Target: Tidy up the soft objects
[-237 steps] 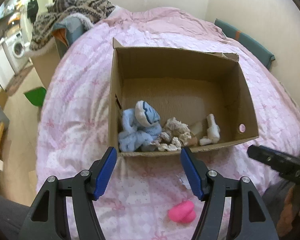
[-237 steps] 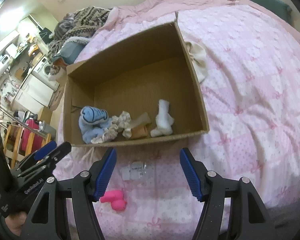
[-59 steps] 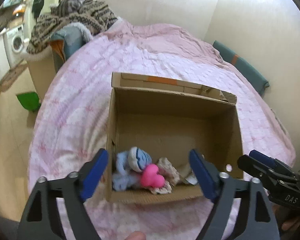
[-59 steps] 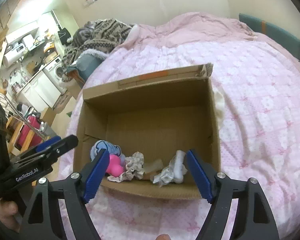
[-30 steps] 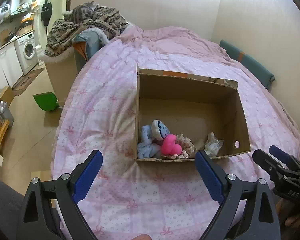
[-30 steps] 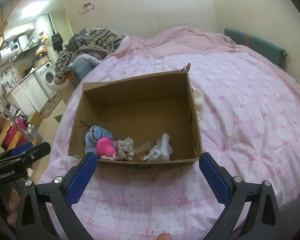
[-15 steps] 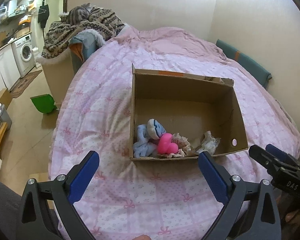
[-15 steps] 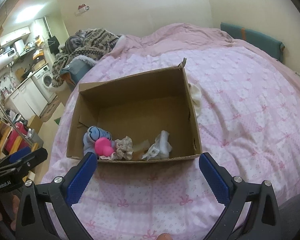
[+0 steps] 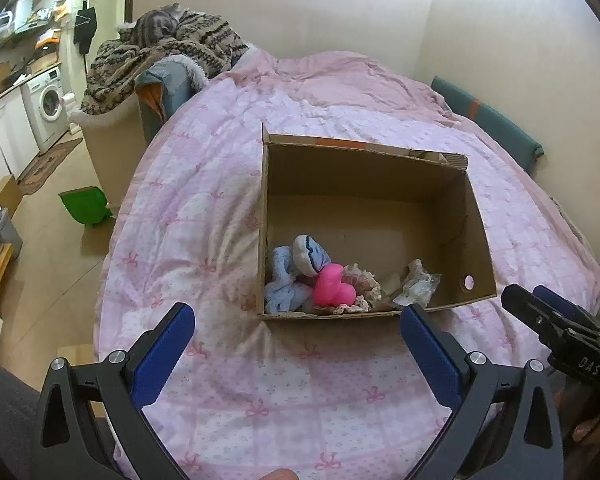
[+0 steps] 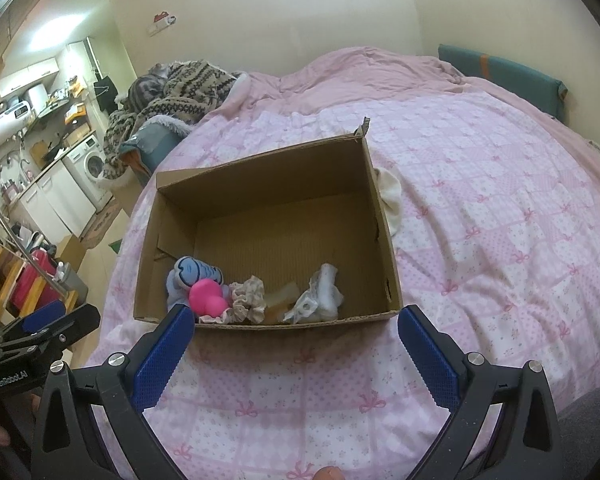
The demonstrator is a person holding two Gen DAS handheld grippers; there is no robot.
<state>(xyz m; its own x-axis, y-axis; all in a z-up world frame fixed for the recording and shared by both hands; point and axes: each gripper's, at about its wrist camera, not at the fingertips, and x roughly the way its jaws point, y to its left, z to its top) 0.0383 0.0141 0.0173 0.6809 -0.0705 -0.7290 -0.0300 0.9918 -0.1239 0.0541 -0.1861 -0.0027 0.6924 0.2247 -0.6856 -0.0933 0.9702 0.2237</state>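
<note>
Setting: pink quilted bed [image 9: 228, 216]; cardboard box [image 9: 474, 216] on it
Contents: pink plush [image 9: 334, 286], blue sock [image 10: 198, 272] against near wall
Handling: light, squashy; pinch mid-bulge
Left gripper [image 9: 296, 350]: jaws wide, empty
Right gripper [image 10: 292, 350]: jaws wide, empty

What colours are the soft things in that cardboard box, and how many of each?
Blue: 1, blue sock bundle
Pink: 1, pink toy
Cream and frilly: 1, scrunchie
White or clear: 1, crumpled wrapper
Total: 4 in the cardboard box
</note>
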